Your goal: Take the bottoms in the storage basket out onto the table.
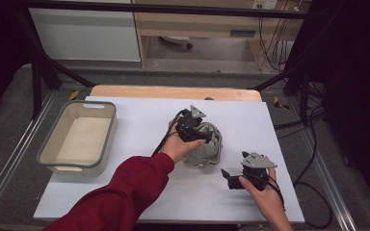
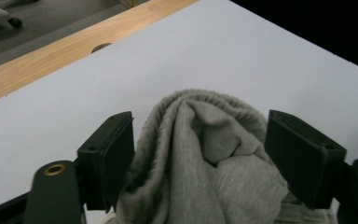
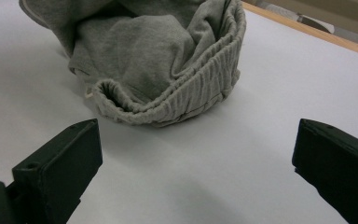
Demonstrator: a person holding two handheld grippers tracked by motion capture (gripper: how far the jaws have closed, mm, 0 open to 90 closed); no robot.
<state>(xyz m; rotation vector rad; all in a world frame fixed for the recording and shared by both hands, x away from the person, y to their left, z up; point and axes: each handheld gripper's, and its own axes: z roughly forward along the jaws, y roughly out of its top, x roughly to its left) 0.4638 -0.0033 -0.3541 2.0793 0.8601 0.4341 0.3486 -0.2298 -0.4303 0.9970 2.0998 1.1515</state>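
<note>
Left gripper view: crumpled grey garment (image 2: 200, 158) bunched between the left hand-held gripper's (image 2: 198, 158) parted jaws, unclamped.

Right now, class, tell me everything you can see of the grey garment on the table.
The grey garment looks like soft jersey cloth, bunched into a rounded heap with a ribbed, gathered elastic band curling round its lower edge. It lies on the white table top, right of the middle. The left gripper straddles its raised fold, jaws apart with cloth between them. The right gripper sits open nearby, not touching it.
</note>
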